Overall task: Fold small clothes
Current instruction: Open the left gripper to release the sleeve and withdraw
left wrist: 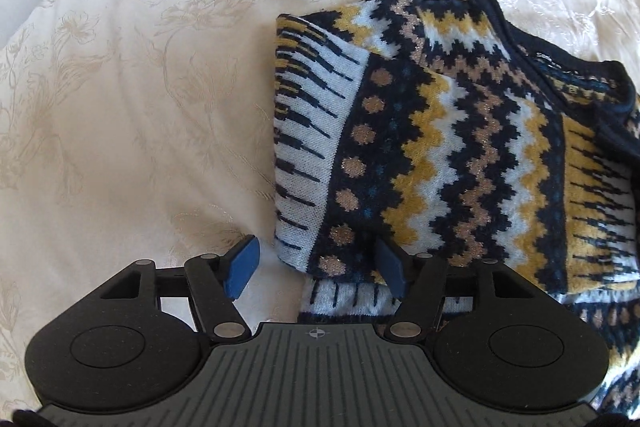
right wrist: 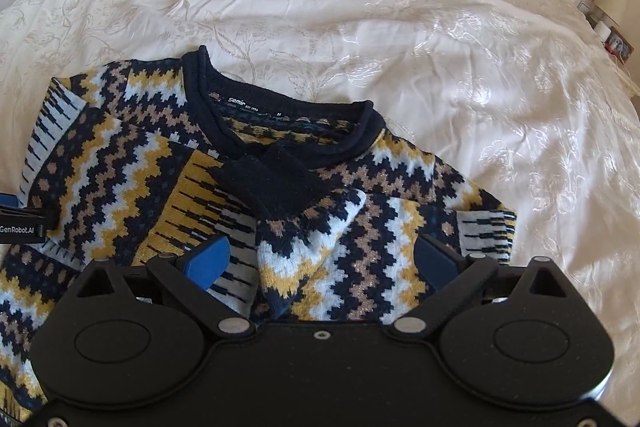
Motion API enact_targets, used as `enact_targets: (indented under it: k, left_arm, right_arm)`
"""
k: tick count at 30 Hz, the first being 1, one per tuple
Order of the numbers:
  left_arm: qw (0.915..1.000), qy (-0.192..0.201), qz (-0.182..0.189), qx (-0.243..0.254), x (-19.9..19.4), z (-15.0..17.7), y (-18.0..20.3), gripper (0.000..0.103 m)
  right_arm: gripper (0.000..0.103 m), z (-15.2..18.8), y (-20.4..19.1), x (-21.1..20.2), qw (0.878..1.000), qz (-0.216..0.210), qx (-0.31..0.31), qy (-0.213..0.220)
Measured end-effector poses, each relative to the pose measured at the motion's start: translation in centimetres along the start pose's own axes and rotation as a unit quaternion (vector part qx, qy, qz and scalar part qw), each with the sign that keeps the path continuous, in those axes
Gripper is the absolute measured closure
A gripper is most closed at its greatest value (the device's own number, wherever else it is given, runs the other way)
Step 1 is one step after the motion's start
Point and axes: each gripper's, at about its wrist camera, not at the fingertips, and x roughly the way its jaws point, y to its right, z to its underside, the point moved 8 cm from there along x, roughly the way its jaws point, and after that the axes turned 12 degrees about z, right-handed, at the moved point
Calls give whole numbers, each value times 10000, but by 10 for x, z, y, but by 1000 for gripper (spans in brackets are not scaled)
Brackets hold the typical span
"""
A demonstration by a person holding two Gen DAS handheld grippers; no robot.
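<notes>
Sweater (right wrist: 224, 187) lies flat on the bed (right wrist: 400, 27), directly ahead of and beneath both tools, collar (right wrist: 288, 115) at the far end. Both sleeves appear already turned in across the body: a dark cuff (right wrist: 276, 183) rests just ahead of the right hand-held gripper (right wrist: 320, 263), below the collar.

Left hand-held gripper (left wrist: 316, 267): pads apart, holding nothing. Its right pad (left wrist: 390, 267) sits over the knit at the folded left edge of the garment; its left pad is over bare bedding.

Right hand-held gripper: pads apart, holding nothing, straddling the folded-in right sleeve (right wrist: 340, 239).

Assessment: the step in hand looks like taking hold for the next fold, probably bringing the near half up toward the collar. Recommendations:
- Close each tool on all layers at the side edge, sleeve included, so the sleeve does not slip out.
- Take matching points on both sides, level with each other.
- Lift and carry together, keeping the knit taut between tools.
- Lay the edge square beneath the collar.

The soft bedding may drag on the knit.
</notes>
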Motion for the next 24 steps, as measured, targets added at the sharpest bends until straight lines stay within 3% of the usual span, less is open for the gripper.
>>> enact_targets:
  k: [4, 11, 13, 19, 24]
  left_arm:
    - [10000, -17, -26, -18, 0, 0, -1, 36]
    - [10000, -20, -48, -14, 0, 1, -3, 36]
    - [10000, -24, -55, -15, 1, -1, 0, 36]
    - [10000, -28, -58, -7, 1, 0, -1, 36]
    - [9999, -33, -66, 70, 2, -4, 4, 37]
  right_arm:
    - [8, 1, 14, 17, 9995, 204, 145, -179]
    - [10, 36, 89, 32, 9869, 430, 1365, -745]
    - [22, 45, 103, 31, 9820, 449, 1646, -811]
    - [24, 53, 118, 22, 9742, 1, 2181, -577]
    - [31, 53, 113, 33, 9732, -214, 2188, -675]
